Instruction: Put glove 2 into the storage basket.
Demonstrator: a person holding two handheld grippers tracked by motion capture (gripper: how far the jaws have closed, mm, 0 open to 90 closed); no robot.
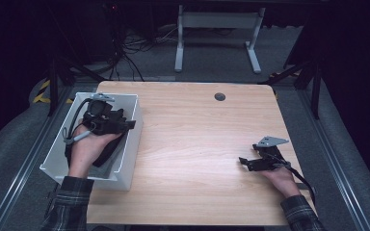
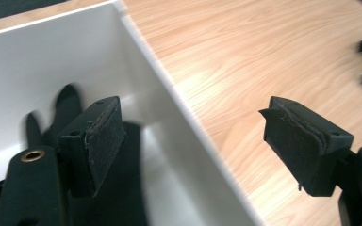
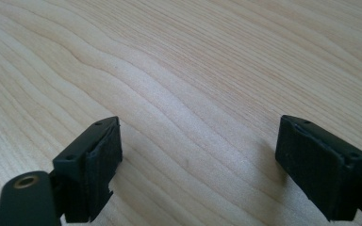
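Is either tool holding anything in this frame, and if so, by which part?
Nothing is held. The left tool is open, straddling the wall of the white bin; the right tool is open over the bare table.

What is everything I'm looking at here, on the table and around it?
Table: one, light wood, centre, with a small dark round fitting near its far edge.
Bin: one, white, open-topped, at the table's left edge.
Desk frame: one, white metal legs, on the floor beyond the table.
Cables: a dark tangle, on the floor at the far left.
Left gripper: one, black, jaws open astride the bin's right wall, one inside and one over the table.
Right gripper: one, black, jaws open, low over the bare wood at the table's right.
Sleeves: two, dark plaid, bottom edge.
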